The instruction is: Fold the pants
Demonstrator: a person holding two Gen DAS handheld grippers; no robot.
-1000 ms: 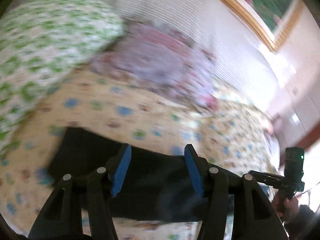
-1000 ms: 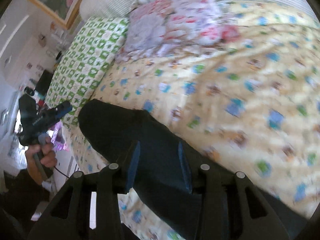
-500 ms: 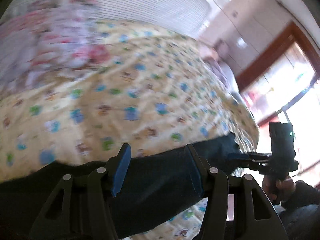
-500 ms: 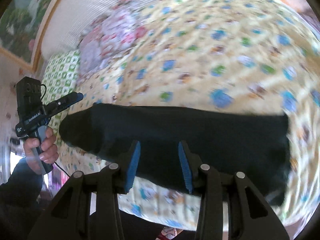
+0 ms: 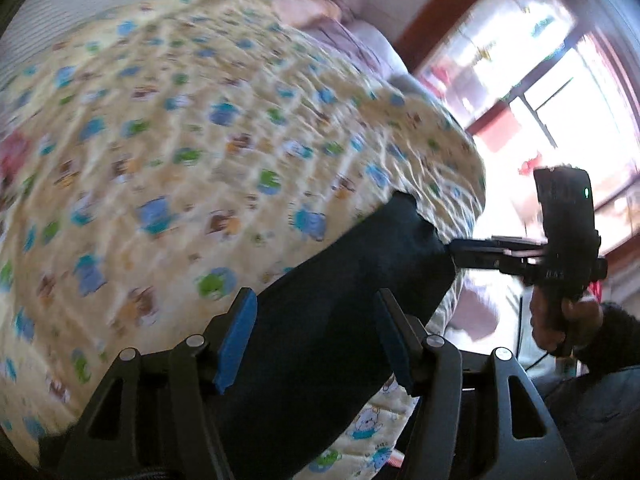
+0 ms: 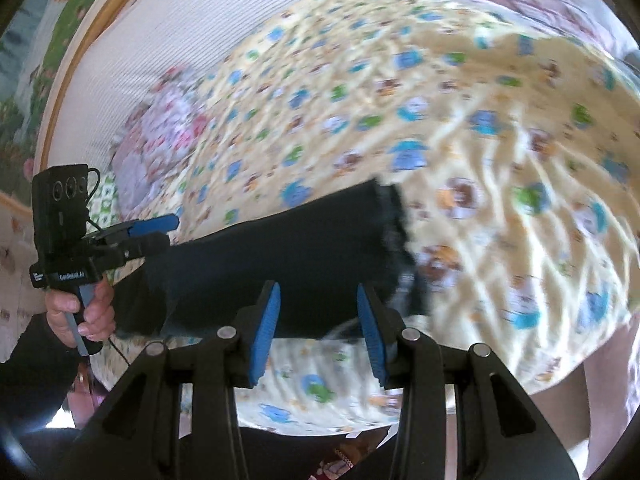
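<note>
Stretching dark pants (image 6: 280, 252) above the patterned bed (image 6: 480, 152), the right gripper (image 5: 452, 250) is pinching one end while the left gripper (image 6: 160, 232) is holding the other, its jaws opening.

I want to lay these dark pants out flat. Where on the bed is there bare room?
The yellow patterned bedspread is bare from the dark navy pants across to the white ribbed headboard. It is crowded at the floral pillow in one corner and the pinkish bedding in the other.
</note>
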